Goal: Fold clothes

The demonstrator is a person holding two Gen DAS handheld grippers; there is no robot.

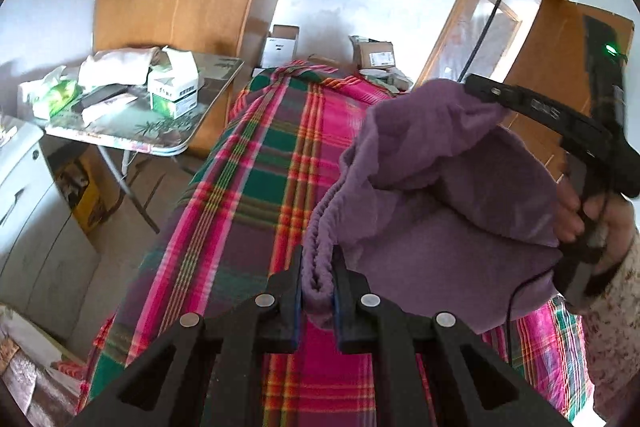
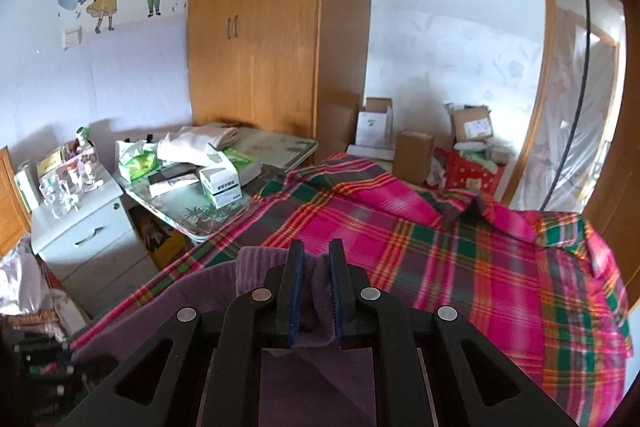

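Fingers (image 1: 294, 291) of the left gripper (image 1: 317, 283) are pinched on the garment (image 1: 440, 187), as are the right gripper (image 2: 316, 287) fingers; it is held above the bed (image 2: 440, 247). A fold is judged underway; lowering flat is called for next

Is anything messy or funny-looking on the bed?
Yes. The plaid bedspread is rumpled: a pink fold is bunched up near the far end instead of lying flat. The purple garment hangs crumpled between the left tongs and right tongs, not yet folded.
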